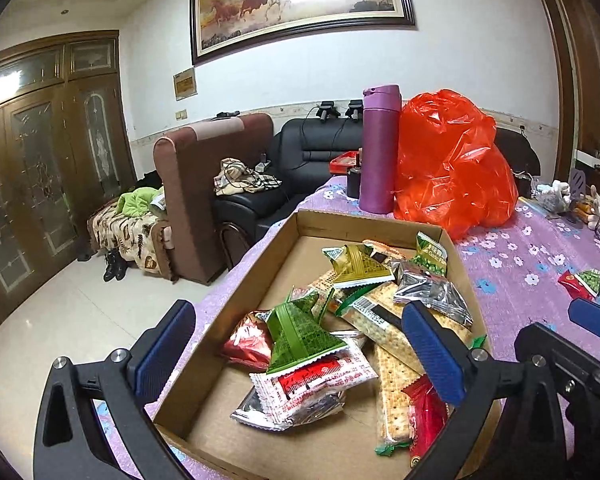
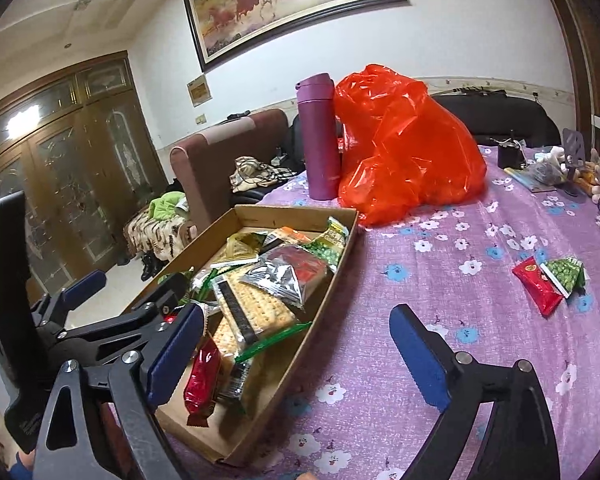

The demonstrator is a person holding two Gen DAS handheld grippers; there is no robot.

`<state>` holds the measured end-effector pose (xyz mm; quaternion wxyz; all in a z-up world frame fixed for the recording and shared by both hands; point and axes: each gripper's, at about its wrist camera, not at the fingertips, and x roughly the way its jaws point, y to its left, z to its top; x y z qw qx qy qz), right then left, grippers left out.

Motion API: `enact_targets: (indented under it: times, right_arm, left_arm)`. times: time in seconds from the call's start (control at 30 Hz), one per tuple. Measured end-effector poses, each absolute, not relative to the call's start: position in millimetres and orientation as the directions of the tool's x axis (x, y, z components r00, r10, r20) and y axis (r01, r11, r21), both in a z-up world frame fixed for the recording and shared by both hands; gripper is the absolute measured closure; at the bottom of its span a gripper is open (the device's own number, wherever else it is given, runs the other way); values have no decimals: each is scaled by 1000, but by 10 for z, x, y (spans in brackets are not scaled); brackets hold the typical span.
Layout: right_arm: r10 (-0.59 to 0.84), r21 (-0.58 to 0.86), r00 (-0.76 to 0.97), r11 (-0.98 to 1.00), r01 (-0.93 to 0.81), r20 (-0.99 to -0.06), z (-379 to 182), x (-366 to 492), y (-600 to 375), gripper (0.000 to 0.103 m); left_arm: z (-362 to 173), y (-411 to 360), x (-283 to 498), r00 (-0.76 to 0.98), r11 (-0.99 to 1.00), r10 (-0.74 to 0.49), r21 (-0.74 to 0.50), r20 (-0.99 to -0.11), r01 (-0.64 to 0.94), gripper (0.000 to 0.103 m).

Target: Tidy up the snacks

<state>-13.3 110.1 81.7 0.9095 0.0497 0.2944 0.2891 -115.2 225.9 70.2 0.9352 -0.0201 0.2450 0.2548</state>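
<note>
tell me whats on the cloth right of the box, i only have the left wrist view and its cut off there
Observer: A red packet and a green packet lie together on the purple cloth, well apart from the box.
Operator: is the right gripper near them
Observer: The right gripper is open and empty, with one finger over the box's near end and the other over bare cloth, short of the packets.
Operator: anything else behind them
Observer: A small black box stands on the cloth right of the orange bag, at the far edge.
</note>
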Motion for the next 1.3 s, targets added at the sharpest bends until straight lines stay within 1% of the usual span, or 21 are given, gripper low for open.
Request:
enact_targets:
  times: [0.1,0.17,0.23,0.3,0.4,0.47,0.53,0.7,0.8,1.0,1.3]
  right_arm:
    - [535,240,680,841,-485,-501,831,-127,1083,6]
    - [521,218,693,849,-481,-498,849,-146,1072,0]
    - [517,202,700,850,-486,-493,892,-173,1049,0]
    - [519,188,703,848,-496,-487,954,-219,1006,0]
    - [516,144,718,845,-515,-467,1014,-336,931,0]
    - [518,125,726,843,-524,-453,994,-423,844,0]
    - [525,137,721,840,-525,-452,936,-458,751,0]
    - [522,178,718,846,-502,-459,825,-430,604,0]
    - [538,195,711,838,-509,-453,827,-420,587,0]
    - [548,199,699,831,-520,-461,824,-417,604,0]
    - [562,197,687,819,-538,-461,831,-420,629,0]
  left_arm:
    - [702,2268,-1170,732,858,482,90,-481,-506,0]
    - [695,2259,-1187,718,849,489,82,-495,-522,0]
    - [675,2233,-1236,714,853,469,56,-520,-519,0]
    - [668,2171,-1297,719,859,455,47,-525,-509,0]
    - [676,2025,-1360,724,860,478,99,-498,-500,0]
    - [678,1978,-1356,718,863,479,119,-505,-492,0]
    - [667,1940,-1358,710,869,464,116,-530,-481,0]
    - [686,1868,-1449,741,884,430,72,-516,-462,0]
    - [669,1862,-1423,724,873,457,101,-517,-478,0]
    - [655,1895,-1337,693,845,498,112,-521,-523,0]
    - [637,1886,-1313,682,840,510,134,-525,-525,0]
